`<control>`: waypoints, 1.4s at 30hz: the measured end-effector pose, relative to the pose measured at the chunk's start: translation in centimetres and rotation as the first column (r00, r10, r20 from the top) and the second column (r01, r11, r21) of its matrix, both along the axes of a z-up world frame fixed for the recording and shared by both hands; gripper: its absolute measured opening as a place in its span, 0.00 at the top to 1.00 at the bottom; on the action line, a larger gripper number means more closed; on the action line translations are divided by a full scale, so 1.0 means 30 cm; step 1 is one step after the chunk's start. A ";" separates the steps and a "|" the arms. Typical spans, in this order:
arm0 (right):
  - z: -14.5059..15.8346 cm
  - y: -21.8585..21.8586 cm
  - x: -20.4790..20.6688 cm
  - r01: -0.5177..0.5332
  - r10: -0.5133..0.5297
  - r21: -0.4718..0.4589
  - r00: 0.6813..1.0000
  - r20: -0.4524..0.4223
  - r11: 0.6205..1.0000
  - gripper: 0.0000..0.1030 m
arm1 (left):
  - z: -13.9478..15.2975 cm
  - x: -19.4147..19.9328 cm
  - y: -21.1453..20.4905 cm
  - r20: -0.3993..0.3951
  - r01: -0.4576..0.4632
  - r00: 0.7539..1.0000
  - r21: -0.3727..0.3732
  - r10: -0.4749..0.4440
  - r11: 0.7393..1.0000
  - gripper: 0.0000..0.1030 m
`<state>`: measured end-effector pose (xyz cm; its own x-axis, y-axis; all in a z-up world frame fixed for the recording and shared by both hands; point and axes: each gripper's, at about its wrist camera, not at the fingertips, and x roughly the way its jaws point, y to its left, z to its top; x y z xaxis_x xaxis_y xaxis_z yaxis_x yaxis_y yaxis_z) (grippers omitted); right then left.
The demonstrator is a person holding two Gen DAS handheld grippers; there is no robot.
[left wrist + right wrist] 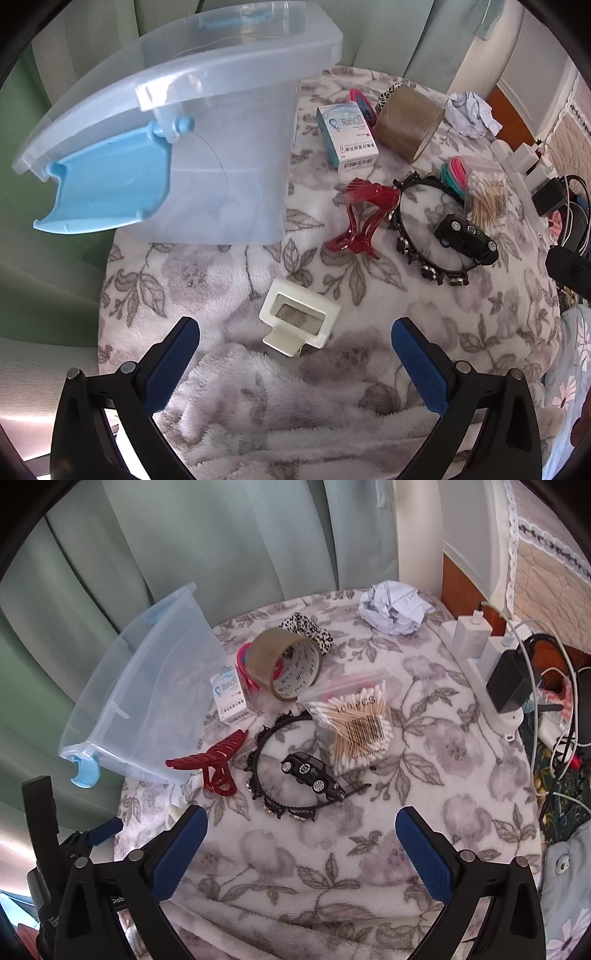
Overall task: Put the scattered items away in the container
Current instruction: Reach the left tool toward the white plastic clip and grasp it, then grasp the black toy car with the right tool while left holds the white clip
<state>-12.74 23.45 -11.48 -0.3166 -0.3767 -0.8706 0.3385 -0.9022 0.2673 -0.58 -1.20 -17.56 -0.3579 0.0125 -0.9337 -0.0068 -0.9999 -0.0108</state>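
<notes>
A clear plastic bin [207,147] [147,701] with blue handles stands at the table's left. Scattered to its right lie a red hair claw [364,221] [214,764], a black studded headband [410,236] [266,760], a black toy car [467,238] [314,775], a cotton swab bag [485,201] [362,720], a small white-blue box [347,138] [231,698] and a brown tape roll [406,122] [284,664]. A cream clip [297,317] lies just ahead of my left gripper [295,332], which is open. My right gripper [301,819] is open too, empty, just short of the headband.
A crumpled paper ball [471,114] [393,607] sits at the far edge. A power strip with chargers and cables [495,664] lines the right side. Coloured hair ties [456,173] lie by the swabs. Green curtains hang behind. The floral blanket [332,867] covers the table.
</notes>
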 end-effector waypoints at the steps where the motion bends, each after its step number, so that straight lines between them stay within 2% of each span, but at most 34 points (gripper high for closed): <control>1: -0.019 0.003 -0.007 0.001 -0.001 0.000 1.000 0.016 1.000 0.00 | -0.008 -0.008 0.004 0.012 0.003 1.000 -0.006 -0.003 1.000 0.00; 6: -0.086 0.015 -0.045 0.011 -0.011 0.003 0.997 0.076 1.000 0.00 | -0.046 -0.041 0.013 0.061 0.008 0.998 -0.029 -0.006 1.000 0.06; 10: -0.116 0.016 -0.080 0.015 -0.015 0.008 0.995 0.096 1.000 0.00 | -0.083 -0.057 0.017 0.102 0.014 0.995 -0.033 -0.011 0.999 0.24; 13: -0.125 -0.001 -0.100 -0.007 0.007 -0.007 0.995 0.103 1.000 0.00 | -0.105 -0.065 0.015 0.126 0.010 0.992 -0.018 -0.007 1.000 0.32; 16: -0.131 -0.035 -0.111 -0.043 0.045 -0.024 0.994 0.101 0.999 0.07 | -0.121 -0.071 0.013 0.142 0.008 0.990 -0.010 -0.006 1.000 0.42; 21: -0.160 -0.098 -0.131 -0.115 0.116 -0.016 0.988 0.102 0.993 0.24 | -0.144 -0.073 0.010 0.161 0.005 0.987 -0.006 -0.004 1.000 0.47; 27: -0.231 -0.140 -0.168 -0.155 0.149 0.038 0.980 0.131 0.987 0.30 | -0.150 -0.075 -0.003 0.165 -0.005 0.986 0.020 0.002 1.000 0.47; 31: -0.265 -0.152 -0.184 -0.159 0.152 0.038 0.977 0.147 0.987 0.33 | -0.159 -0.071 -0.010 0.164 -0.003 0.986 0.019 -0.001 1.000 0.47; 36: -0.293 -0.163 -0.193 -0.157 0.149 0.041 0.976 0.158 0.987 0.52 | -0.163 -0.062 -0.019 0.161 -0.007 0.987 0.025 0.003 1.000 0.47; 40: -0.302 -0.163 -0.195 -0.146 0.139 0.032 0.978 0.155 0.989 0.58 | -0.165 -0.050 -0.025 0.160 -0.007 0.987 0.022 0.004 1.000 0.47; 41: -0.303 -0.161 -0.195 -0.140 0.135 0.026 0.978 0.157 0.990 0.64 | -0.165 -0.046 -0.026 0.159 -0.007 0.987 0.021 0.004 1.000 0.47; 42: -0.305 -0.158 -0.195 -0.134 0.130 0.014 0.978 0.161 0.991 0.66 | -0.165 -0.042 -0.028 0.158 -0.007 0.987 0.020 0.004 1.000 0.47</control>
<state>-18.57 18.70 -20.63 -0.1215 -0.3834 -0.9155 0.4100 -0.8594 0.3055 -1.85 -2.05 -22.50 -0.2058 0.0310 -0.9781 0.0022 -0.9995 -0.0322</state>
